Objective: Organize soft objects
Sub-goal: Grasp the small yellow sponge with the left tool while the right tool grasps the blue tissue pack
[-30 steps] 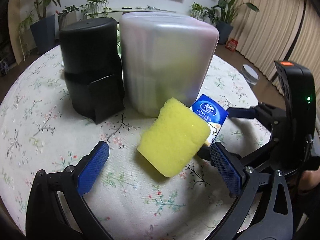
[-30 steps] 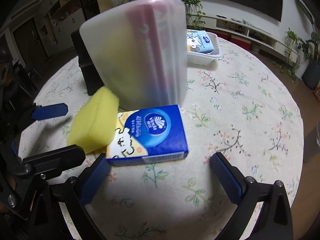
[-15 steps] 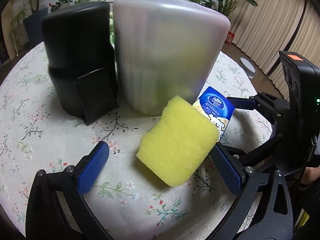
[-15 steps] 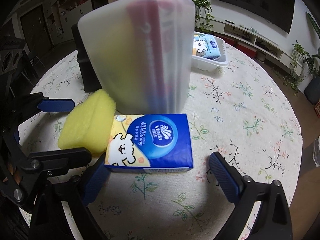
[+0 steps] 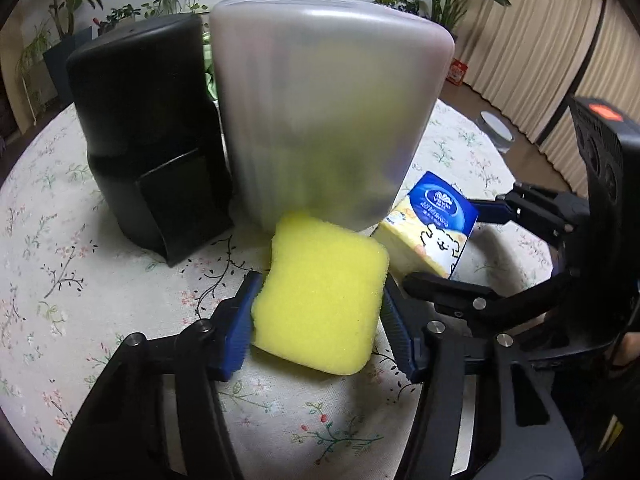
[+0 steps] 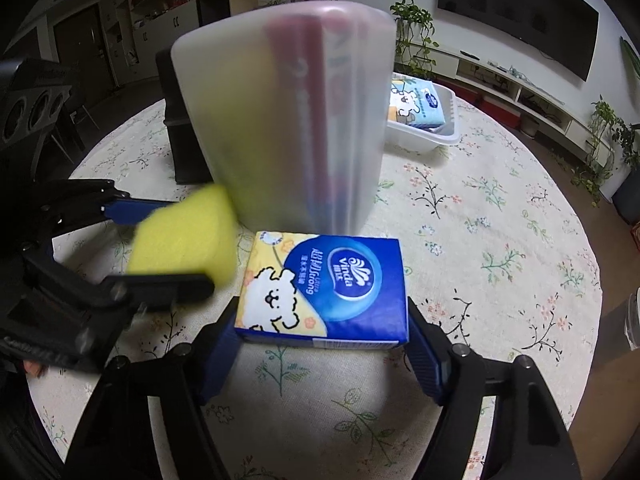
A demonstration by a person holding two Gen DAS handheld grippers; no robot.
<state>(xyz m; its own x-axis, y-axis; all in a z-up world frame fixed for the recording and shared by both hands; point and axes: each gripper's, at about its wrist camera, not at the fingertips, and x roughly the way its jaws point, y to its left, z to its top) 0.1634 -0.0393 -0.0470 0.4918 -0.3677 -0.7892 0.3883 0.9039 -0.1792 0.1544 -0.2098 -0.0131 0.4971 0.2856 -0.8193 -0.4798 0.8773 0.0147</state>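
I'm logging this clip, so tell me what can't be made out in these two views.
- Frosted container: contents only blurred colours, both views.
- Black bin: back hidden; mostly behind the container in the right view.
- White tray: partly blocked by the container; contents half seen.
- Sponge: motion-blurred in the right view.
- Tissue pack: partly behind the sponge, left view.

Yellow sponge — tilted, beside flat blue-yellow tissue pack on table.

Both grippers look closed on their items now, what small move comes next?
Probably lift both straight up a little. The left gripper pinches the yellow sponge, and the right gripper clamps the tissue pack. Both sit close against the frosted container, so clear it first.
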